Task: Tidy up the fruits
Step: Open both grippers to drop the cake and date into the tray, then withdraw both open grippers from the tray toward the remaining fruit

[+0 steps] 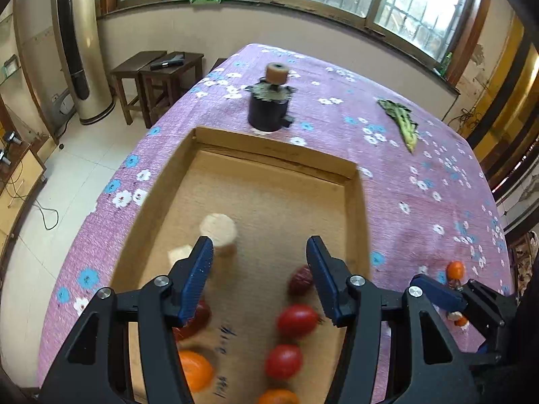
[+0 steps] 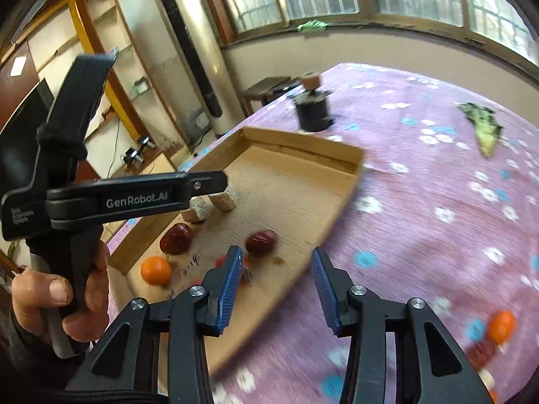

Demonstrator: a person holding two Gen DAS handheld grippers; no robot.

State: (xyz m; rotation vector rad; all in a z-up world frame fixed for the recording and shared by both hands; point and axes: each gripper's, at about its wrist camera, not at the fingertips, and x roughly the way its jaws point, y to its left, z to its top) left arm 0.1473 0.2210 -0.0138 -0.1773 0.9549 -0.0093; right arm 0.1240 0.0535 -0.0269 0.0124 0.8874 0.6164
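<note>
Below, shallow cardboard tray (image 1: 353, 208), glossy round fruits (image 1: 297, 320), both ribbed tongs (image 1: 259, 282) (image 2: 276, 289) spread empty

My left finger (image 1: 197, 279) hides part of a red fruit (image 1: 198, 316); the bottom edge cuts off one orange (image 1: 278, 397); near-right fruit (image 2: 501, 326) on the cloth is blurred beyond naming.

A purple floral tablecloth (image 1: 421, 155) covers the table. On it stand a dark pot (image 1: 268, 109) topped with a cork-like cylinder and, well apart, a green leafy vegetable (image 1: 401, 123). Two wooden stools (image 1: 153, 77) and a tall gold air conditioner (image 1: 82, 43) stand beyond.
</note>
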